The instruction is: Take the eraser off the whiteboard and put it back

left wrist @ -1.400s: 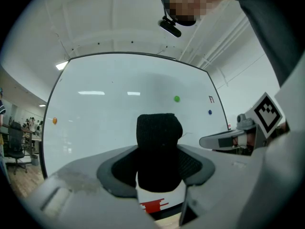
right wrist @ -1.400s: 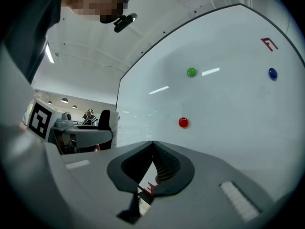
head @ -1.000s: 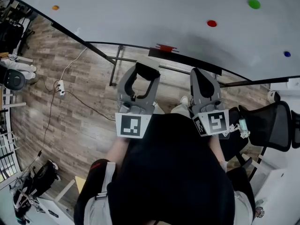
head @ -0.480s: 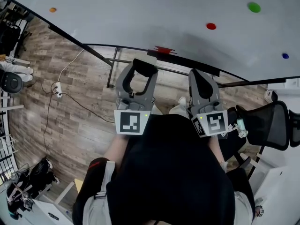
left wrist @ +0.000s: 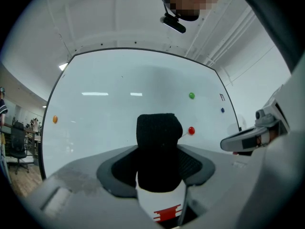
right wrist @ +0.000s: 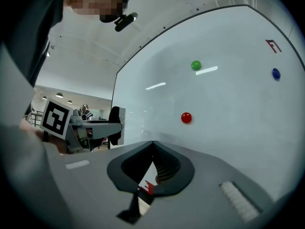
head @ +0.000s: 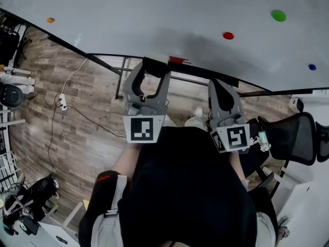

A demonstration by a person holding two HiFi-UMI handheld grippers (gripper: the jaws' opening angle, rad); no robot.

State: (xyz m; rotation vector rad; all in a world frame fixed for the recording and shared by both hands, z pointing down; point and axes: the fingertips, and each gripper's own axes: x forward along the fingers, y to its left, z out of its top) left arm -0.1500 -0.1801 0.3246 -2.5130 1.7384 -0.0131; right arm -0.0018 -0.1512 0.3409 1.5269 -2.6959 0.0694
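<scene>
While the person stands close to the whiteboard (head: 154, 14), both grippers point at its lower edge. Left gripper (head: 154, 72): jaws clamped on the eraser (left wrist: 159, 149), black felt block upright between the pads, its top clear of the jaw tips. Eraser sits at the board's bottom edge, left of centre; contact with the board surface cannot be made out. Below the felt, a white piece with a red mark (left wrist: 167, 213); can't tell whether it belongs to the eraser. Head view has a red mark (head: 177, 60) on the board's lower rail, just right of the left jaw tips.

Right gripper (right wrist: 152, 147): jaws pressed together, nothing between them, held to the right of the left gripper and slightly nearer the person.

Board surface: red magnet (head: 227, 35) beyond the right gripper, green magnet (head: 278, 15) farther right and higher, blue magnet (head: 312, 67) near the right edge, orange magnet (head: 50, 20) far left.

Wood floor (head: 77, 117) under the board, power strip (head: 62, 103) with trailing cable at left. Black mesh chair (head: 288, 138) at right, near the right gripper.
</scene>
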